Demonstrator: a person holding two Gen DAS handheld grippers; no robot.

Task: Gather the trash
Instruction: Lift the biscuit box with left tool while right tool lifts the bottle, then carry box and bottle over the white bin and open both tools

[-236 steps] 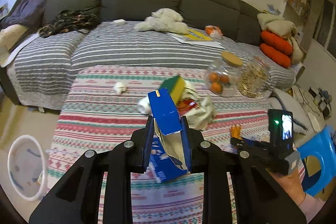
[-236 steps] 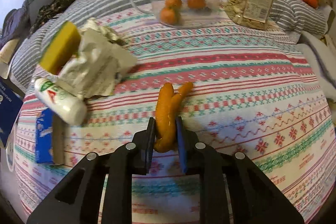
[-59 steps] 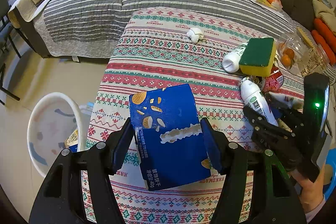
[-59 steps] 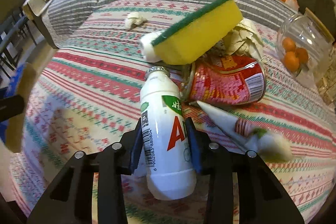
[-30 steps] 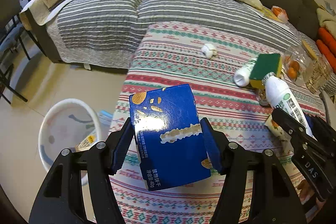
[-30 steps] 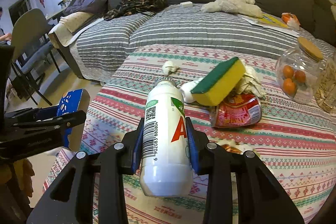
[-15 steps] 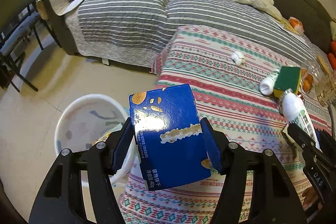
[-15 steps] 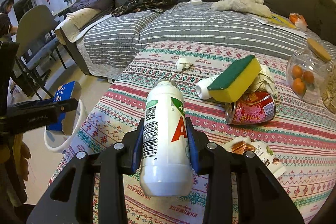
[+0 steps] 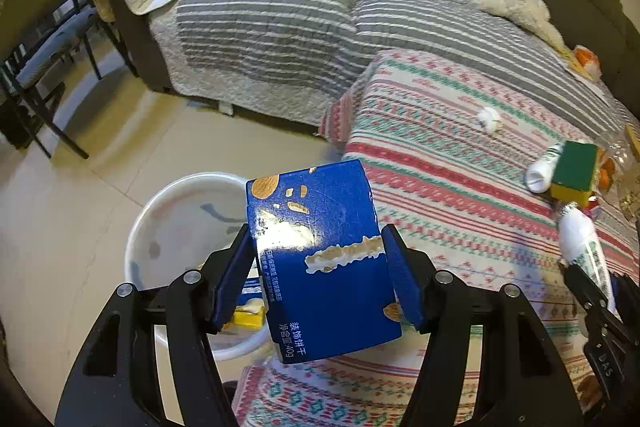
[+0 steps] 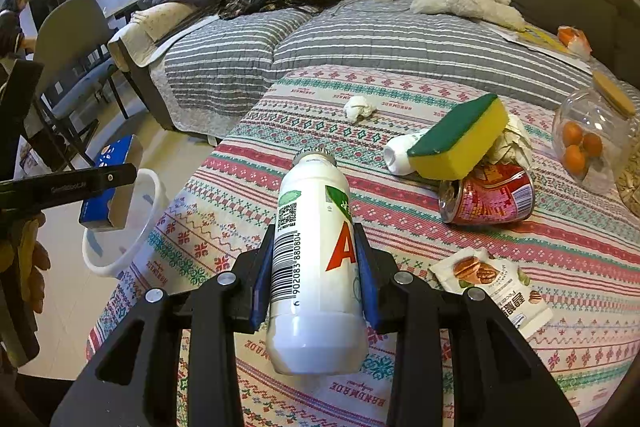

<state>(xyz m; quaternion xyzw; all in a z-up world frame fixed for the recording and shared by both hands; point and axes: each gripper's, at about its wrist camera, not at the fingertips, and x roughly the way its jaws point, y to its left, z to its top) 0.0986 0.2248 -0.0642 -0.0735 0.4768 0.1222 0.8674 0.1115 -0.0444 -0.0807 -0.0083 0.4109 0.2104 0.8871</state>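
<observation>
Moved: the left gripper (image 9: 320, 267) has carried the blue biscuit box (image 9: 320, 259) off the patterned tablecloth (image 9: 440, 163) toward the white bin (image 9: 160, 203) on the floor past the table's left edge; half a second ago the box hung nearer that edge. The right gripper (image 10: 316, 263) has kept its bottle raised above the cloth.

Left jaws: clamped on the box's two side faces, box upright and tilted slightly.

Right jaws: clamped on the white drink bottle (image 10: 316, 255), neck pointing away from the camera.

Box position: over the bin's near rim, partly over the table's corner; not yet clearly inside the opening.

Bin contents: a yellow wrapper (image 9: 246, 317) and a blue-striped scrap show at the bottom.

Step in hand: dropping the box, I judge. Carry it farther over the middle of the opening before the jaws part, or it may catch the rim and fall to the floor.

Box material: thin glossy cardboard, torn along the front, open at one end; light, likely to flutter when released.

Bottle material: smooth rigid plastic, rounded, with printed label and barcode; it could slip if the grip eases.

Left on the table: a crumpled tissue (image 10: 358, 107), a dented red can (image 10: 488, 195), a yellow-green sponge (image 10: 456, 139) resting on a second white bottle (image 10: 400, 151), a nut packet (image 10: 492, 283).
</observation>
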